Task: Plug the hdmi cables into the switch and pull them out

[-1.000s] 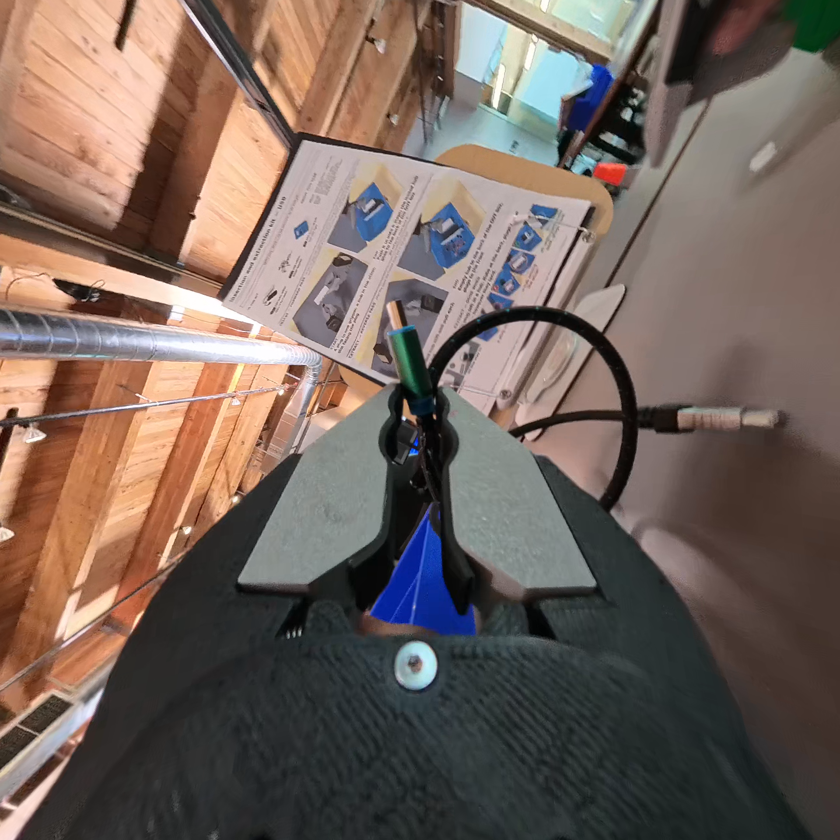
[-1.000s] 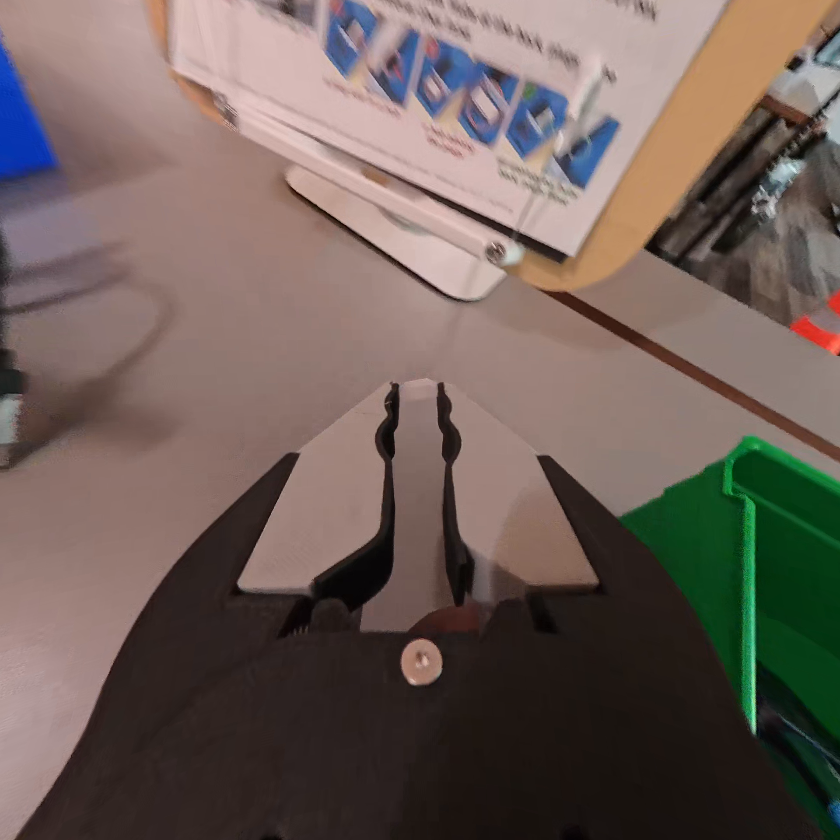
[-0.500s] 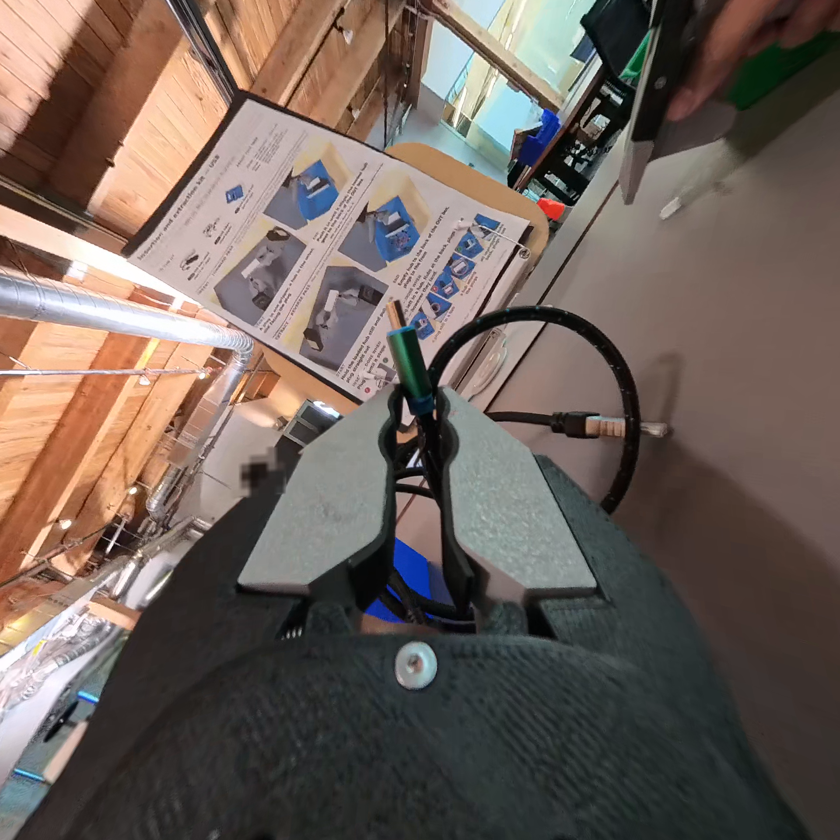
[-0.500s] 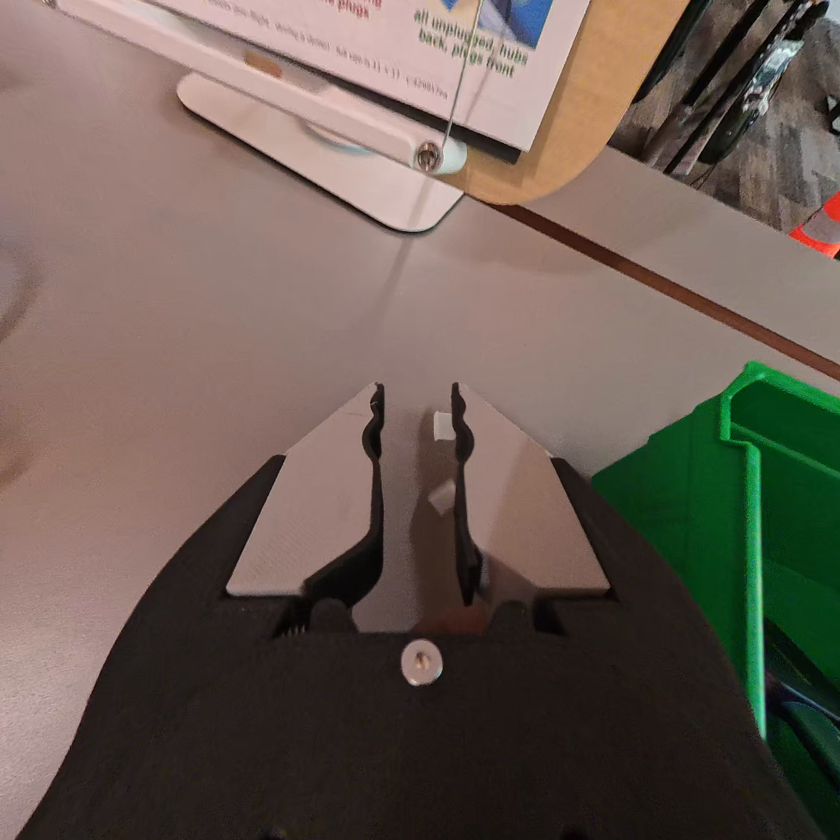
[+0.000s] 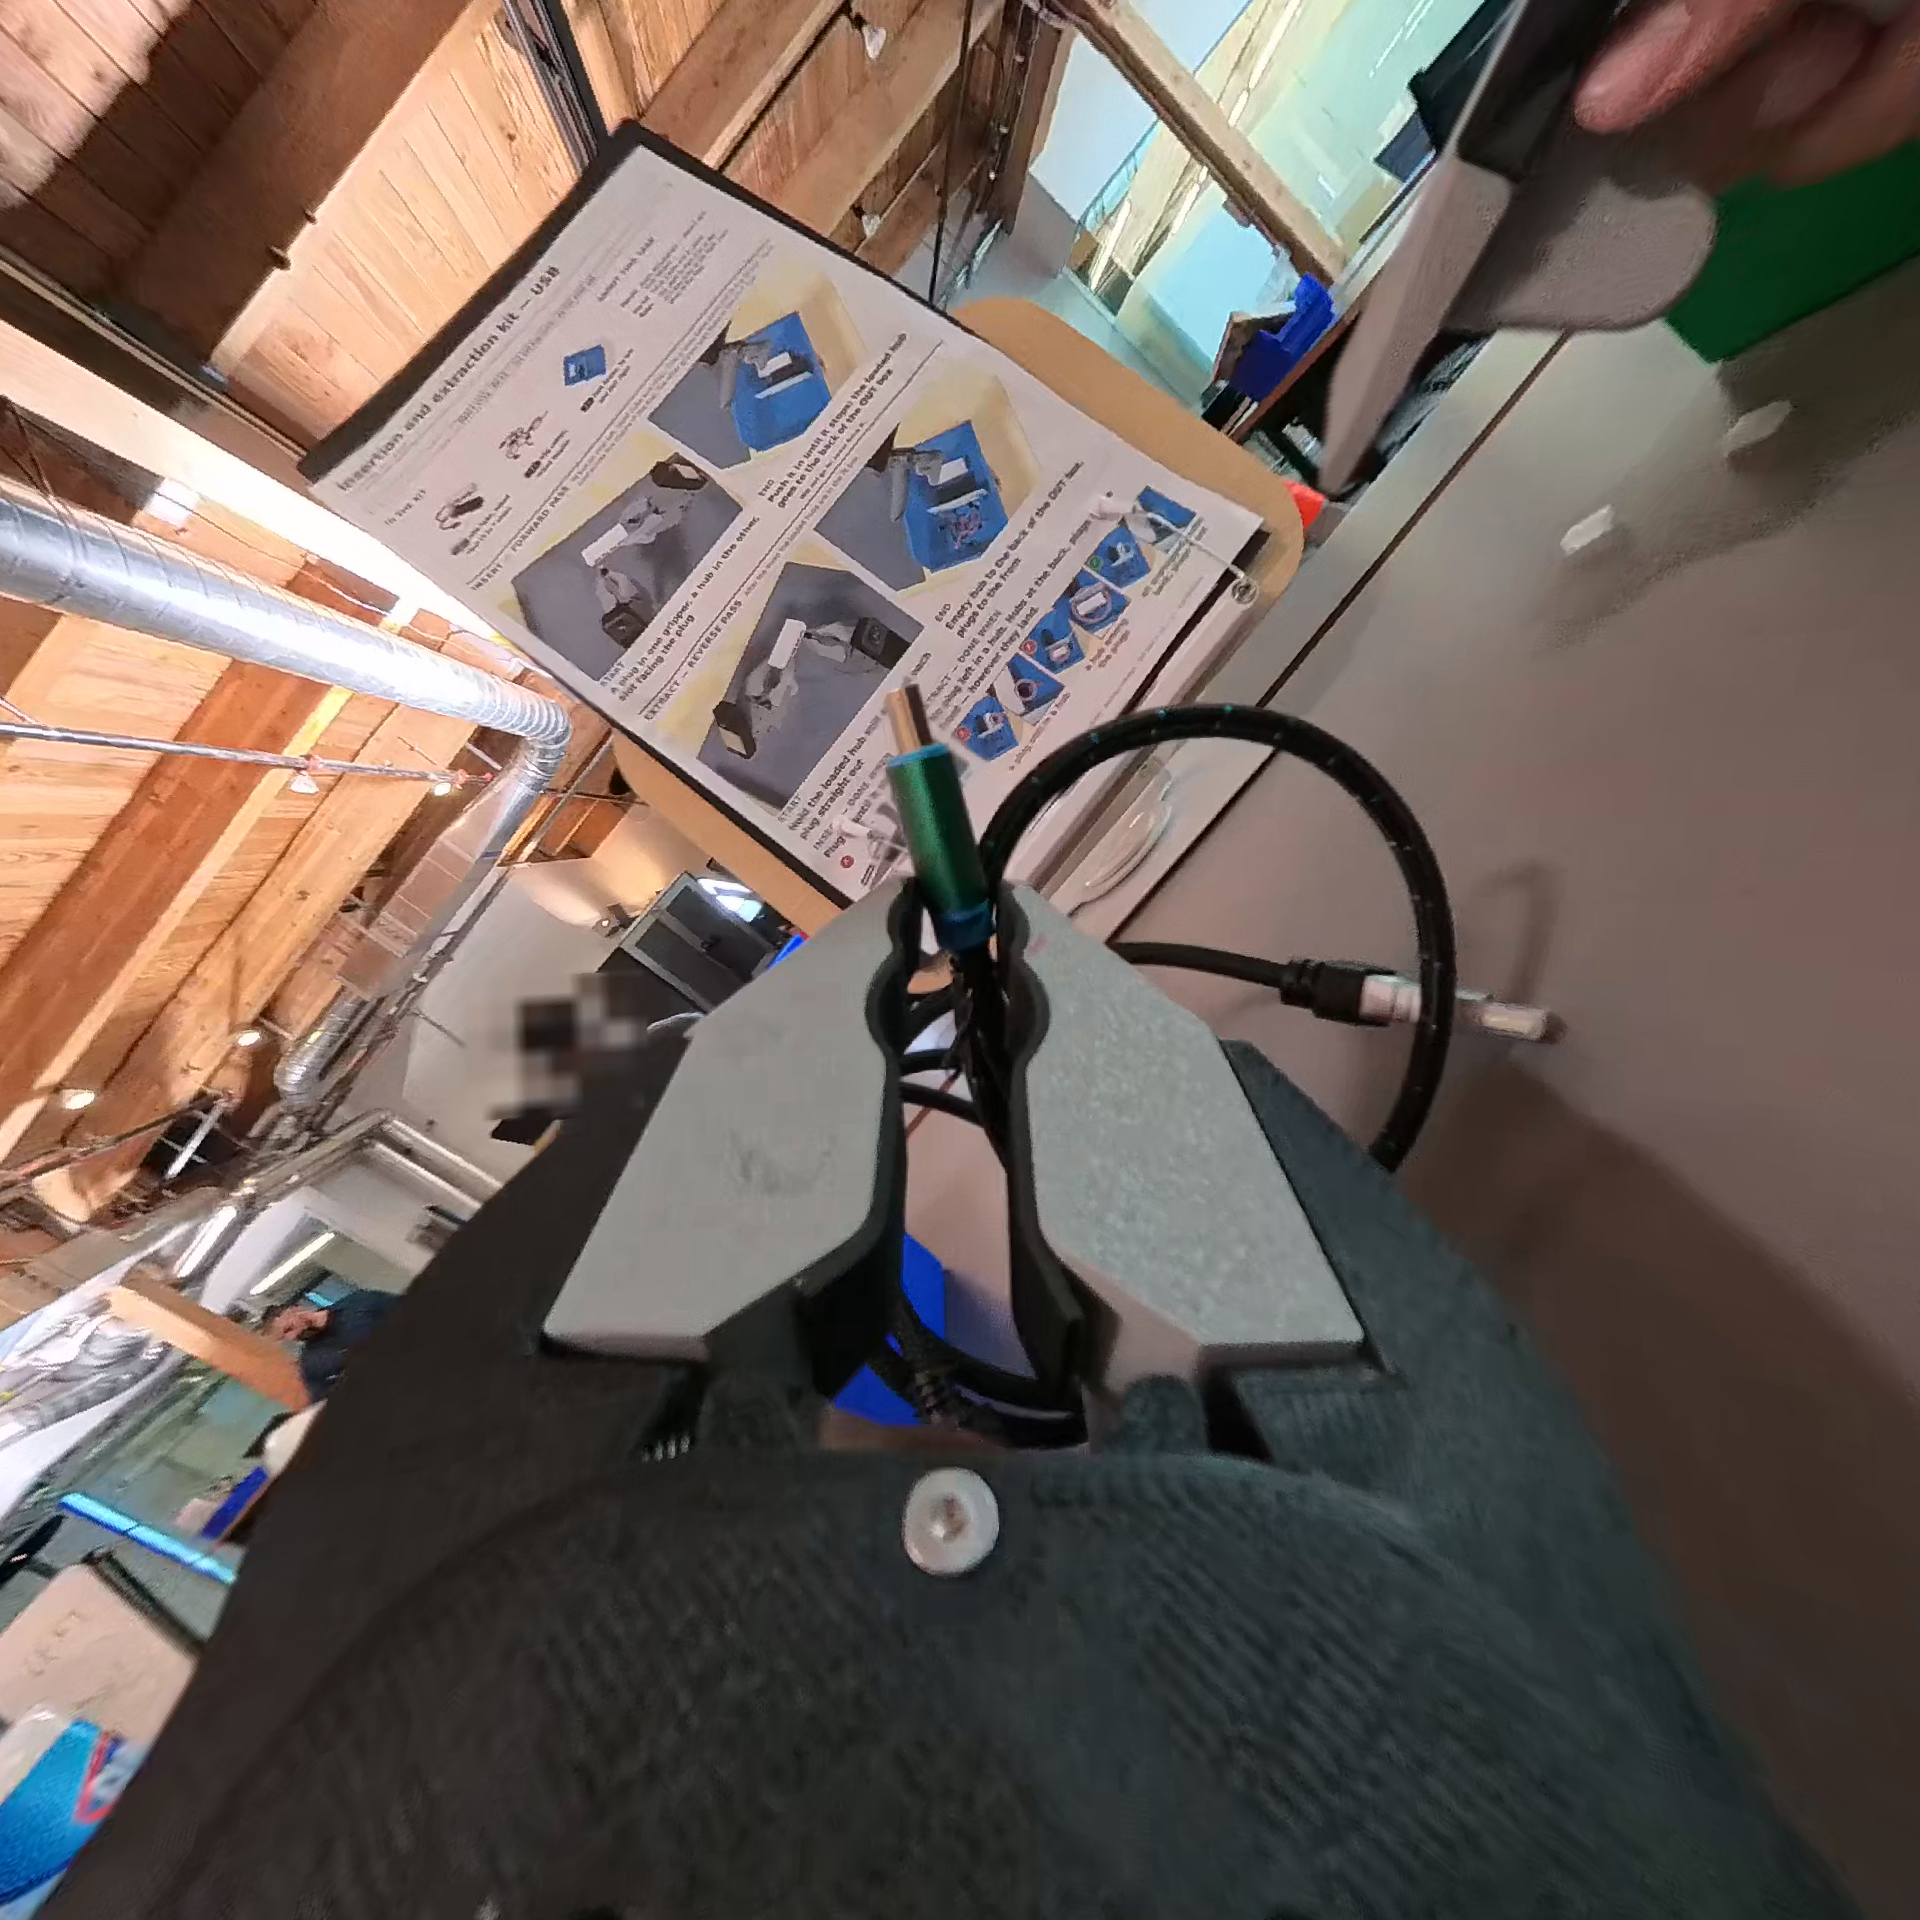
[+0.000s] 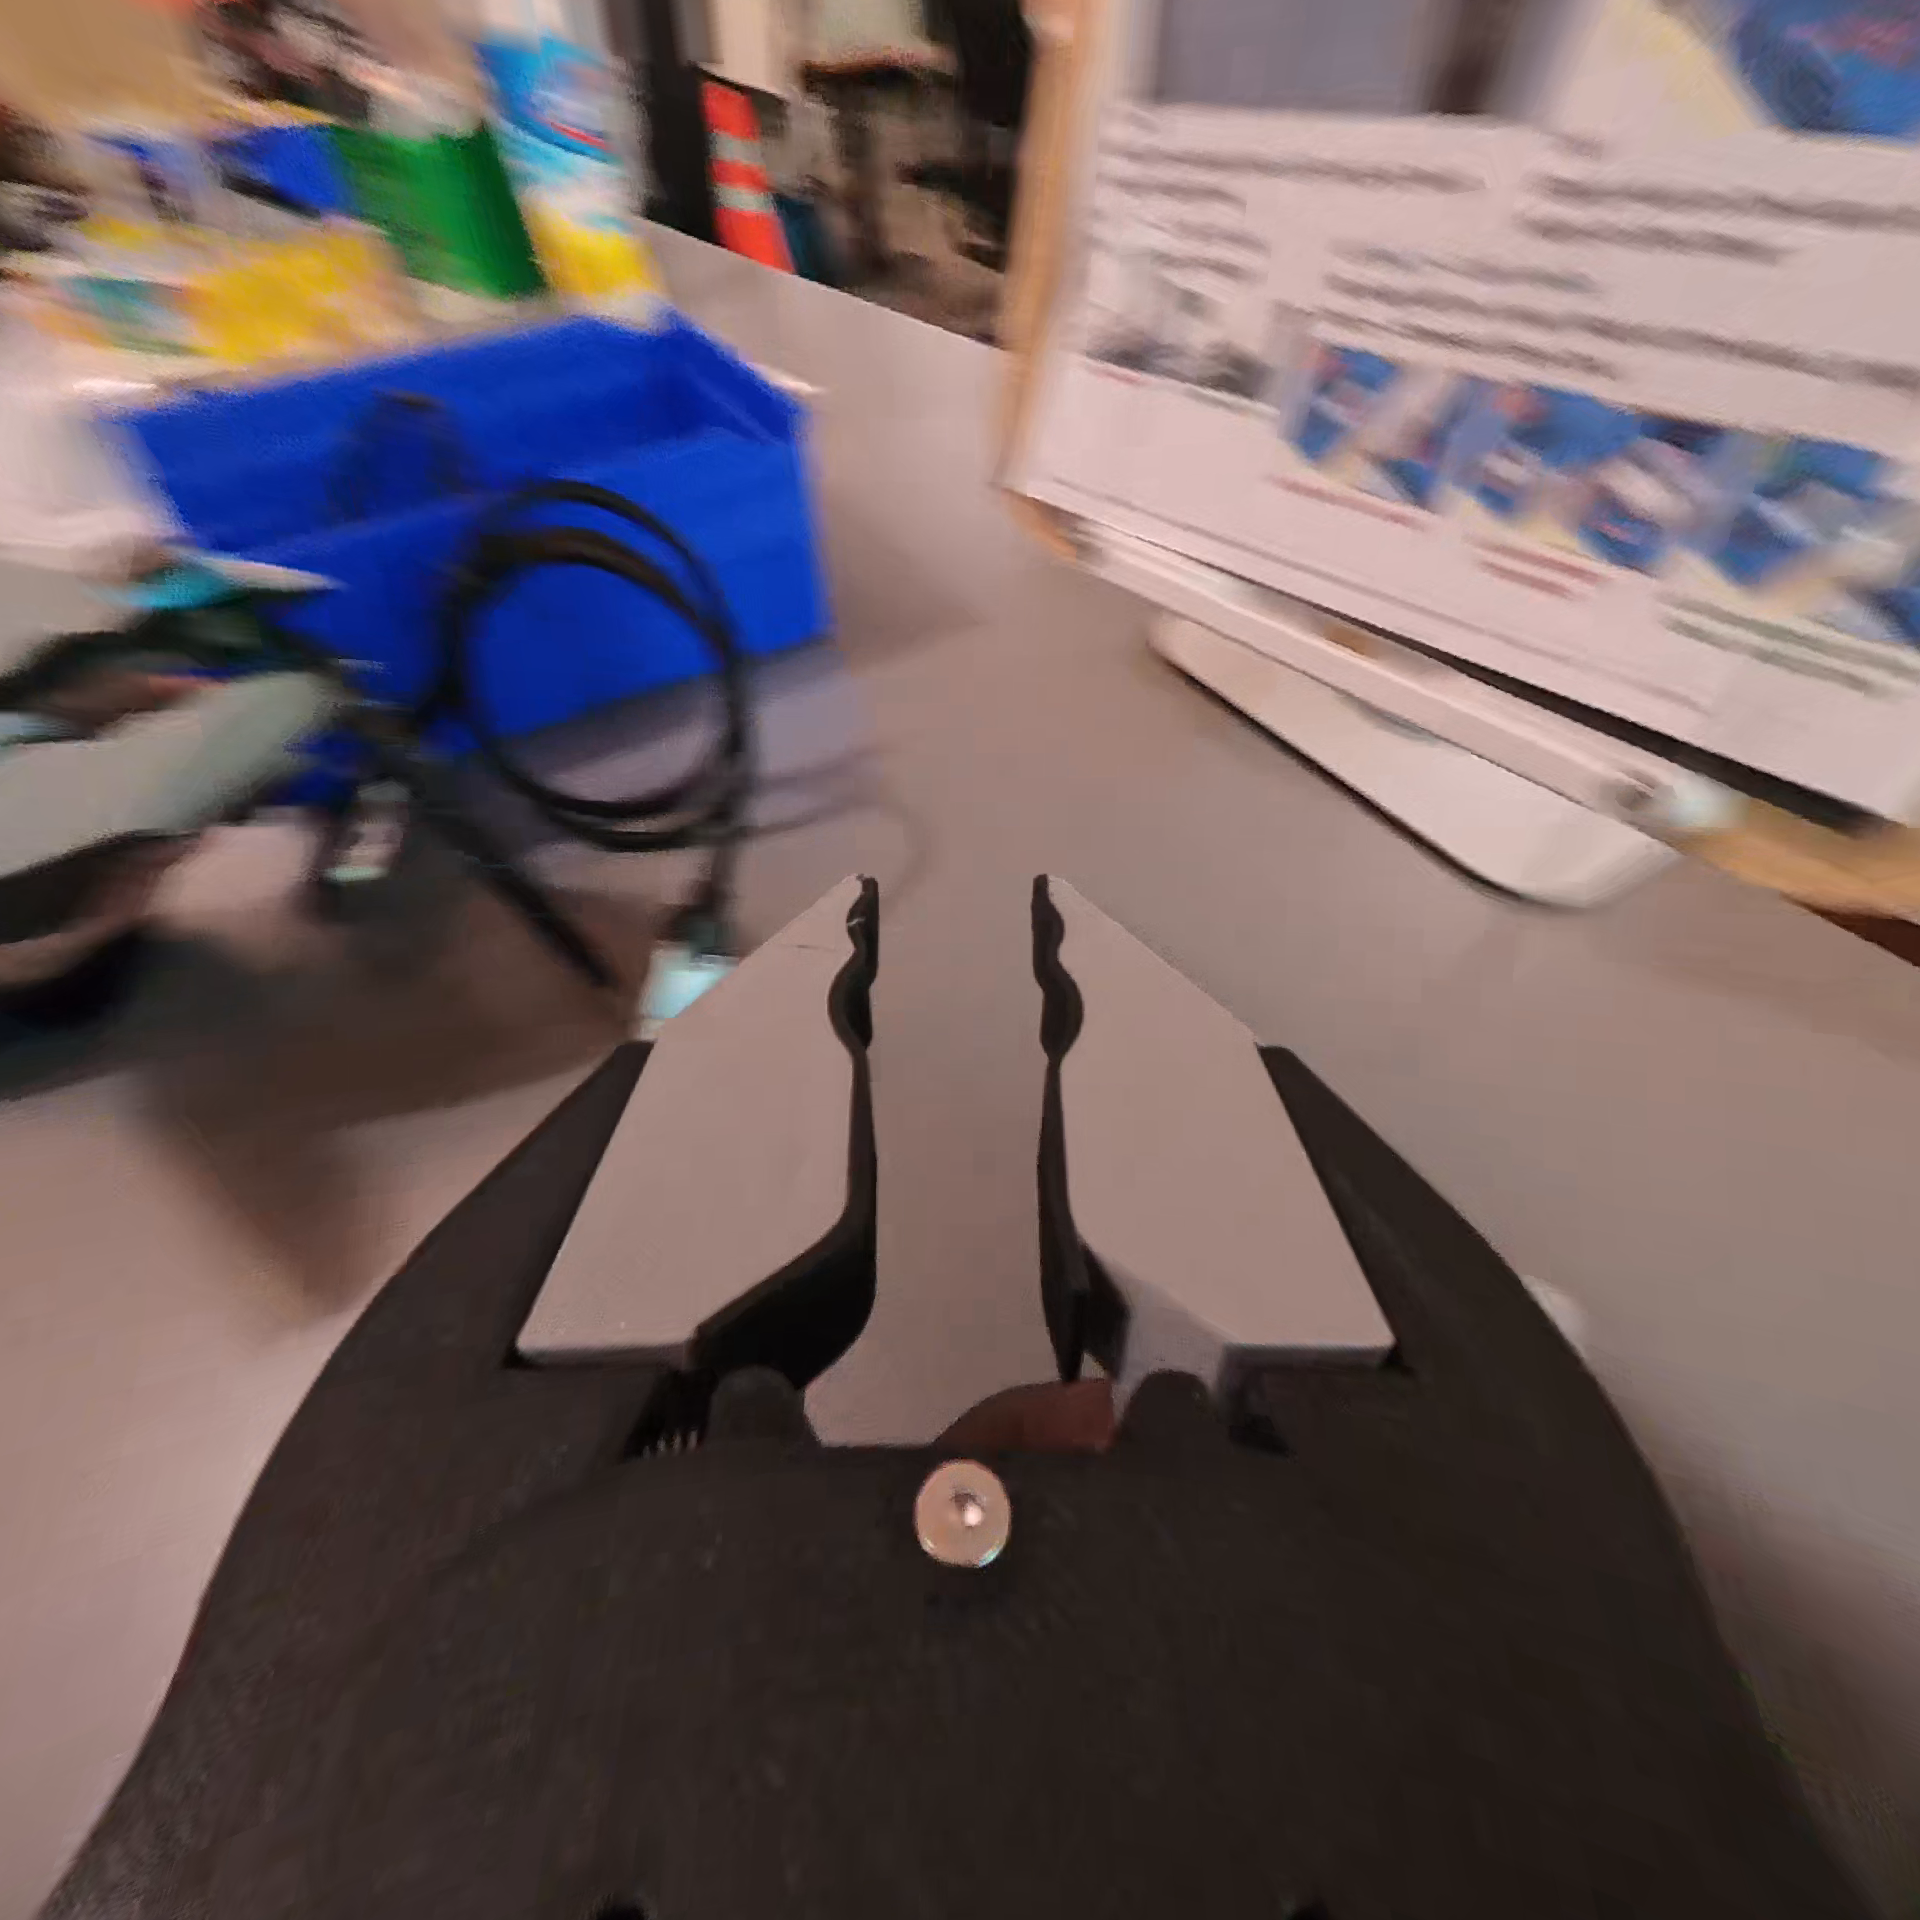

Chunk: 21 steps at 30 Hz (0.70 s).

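The left gripper (image 5: 951,920) had its fingers clamped on the cable just behind a green-sleeved plug (image 5: 932,831), whose metal tip pointed away toward the instruction board (image 5: 790,499). A black cable (image 5: 1423,935) looped rightward above the desk (image 5: 1662,831), ending in a second, silver plug (image 5: 1496,1013). The right gripper (image 6: 954,902), fingers apart and empty, faced a blue bin (image 6: 540,488); motion blur obscured detail. No switch was visible. Judged best practice: fetch the switch, square its port to the plug, then push straight.
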Tool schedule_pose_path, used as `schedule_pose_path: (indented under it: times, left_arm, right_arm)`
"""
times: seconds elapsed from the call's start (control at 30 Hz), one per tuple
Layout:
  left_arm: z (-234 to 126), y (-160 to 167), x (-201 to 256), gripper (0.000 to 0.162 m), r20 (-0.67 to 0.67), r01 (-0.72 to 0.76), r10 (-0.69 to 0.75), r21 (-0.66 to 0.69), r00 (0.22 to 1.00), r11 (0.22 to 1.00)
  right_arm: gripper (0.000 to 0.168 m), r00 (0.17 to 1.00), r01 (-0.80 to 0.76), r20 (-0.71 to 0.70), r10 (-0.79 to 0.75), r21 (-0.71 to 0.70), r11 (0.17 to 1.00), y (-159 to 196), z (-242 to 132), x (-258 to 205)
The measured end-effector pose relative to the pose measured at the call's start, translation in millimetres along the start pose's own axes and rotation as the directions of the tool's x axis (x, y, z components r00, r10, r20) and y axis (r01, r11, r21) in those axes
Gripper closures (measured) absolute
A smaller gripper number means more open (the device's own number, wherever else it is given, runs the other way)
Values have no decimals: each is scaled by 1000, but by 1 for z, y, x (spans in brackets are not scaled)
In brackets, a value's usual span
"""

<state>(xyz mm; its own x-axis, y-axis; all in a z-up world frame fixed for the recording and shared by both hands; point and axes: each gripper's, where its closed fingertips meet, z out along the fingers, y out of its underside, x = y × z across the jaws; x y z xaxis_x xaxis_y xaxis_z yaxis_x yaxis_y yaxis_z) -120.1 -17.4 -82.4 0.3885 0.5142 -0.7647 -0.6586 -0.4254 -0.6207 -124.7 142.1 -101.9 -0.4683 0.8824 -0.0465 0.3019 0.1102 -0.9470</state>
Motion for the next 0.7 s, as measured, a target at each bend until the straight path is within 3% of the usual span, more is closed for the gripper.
schedule_pose_path:
  times: [0.13,0.3,0.4,0.53,0.7]
  left_arm:
    - [-1,-3,0,150,-1,22,-22,28,1000,999]
    - [-3,-10,-3,150,36,-7,4,60,999,998]
    - [-5,-19,0,150,50,-44,39,104,998,994]
    - [-7,-25,3,150,48,-64,58,133,997,989]
    - [-19,-46,3,150,50,-64,54,251,997,966]
  right_arm:
    - [148,888,121,431,-162,120,985,-15,-13,-105]
    - [148,833,-8,545,-96,185,983,-30,-7,-152]
    - [147,848,-8,517,-115,230,973,-36,2,-165]
    - [152,896,126,363,-257,347,929,-44,4,-169]
    - [146,887,275,246,-391,397,875,-44,4,-176]
